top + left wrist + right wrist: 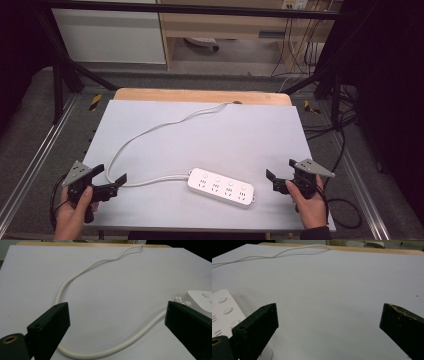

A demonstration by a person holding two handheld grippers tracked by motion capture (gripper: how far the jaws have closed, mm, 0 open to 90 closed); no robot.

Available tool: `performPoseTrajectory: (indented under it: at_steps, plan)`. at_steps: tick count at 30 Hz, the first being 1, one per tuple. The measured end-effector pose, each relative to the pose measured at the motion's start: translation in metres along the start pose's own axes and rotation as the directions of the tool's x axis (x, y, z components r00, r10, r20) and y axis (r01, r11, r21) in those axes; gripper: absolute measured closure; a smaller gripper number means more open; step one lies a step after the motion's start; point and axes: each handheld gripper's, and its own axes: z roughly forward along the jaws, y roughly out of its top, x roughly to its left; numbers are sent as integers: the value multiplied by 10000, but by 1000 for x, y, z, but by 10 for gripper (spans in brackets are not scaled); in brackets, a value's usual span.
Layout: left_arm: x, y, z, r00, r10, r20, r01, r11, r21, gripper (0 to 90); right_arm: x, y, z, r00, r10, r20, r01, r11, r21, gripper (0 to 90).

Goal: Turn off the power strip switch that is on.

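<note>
A white power strip (220,187) is being seen lying flat on the bench (250,135), toward six o'clock, its long axis slanted slightly from nine o'clock toward four o'clock. Four socket groups with round buttons are facing upward. Its white cord (145,135) is leaving the nine o'clock end, looping outward, then running toward the far edge at twelve o'clock.
</note>
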Motion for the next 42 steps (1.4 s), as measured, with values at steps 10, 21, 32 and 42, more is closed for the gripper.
performPoseTrajectory:
  at_steps: [10, 21, 32, 42]
  plan:
    - [-2, -1, 2, 10000, 3, 20, -3, 9999, 106, 61, 17, 20, -5, 9997, -139, -211, 130, 9990, -429, 26]
    - [-3, -1, 2, 10000, 61, 65, -62, 9998, 165, 60, 44, 50, 10, 9973, -476, -561, 426, 9953, -872, 27]
    - [-4, -1, 3, 10000, 56, 67, -57, 9999, 148, 60, 64, 56, 25, 9962, -630, -608, 578, 9948, -833, 51]
    - [-4, -1, 3, 9999, 48, 94, -49, 9999, 143, 60, 82, 53, 37, 9875, -1026, -1193, 1011, 9947, -182, 347]
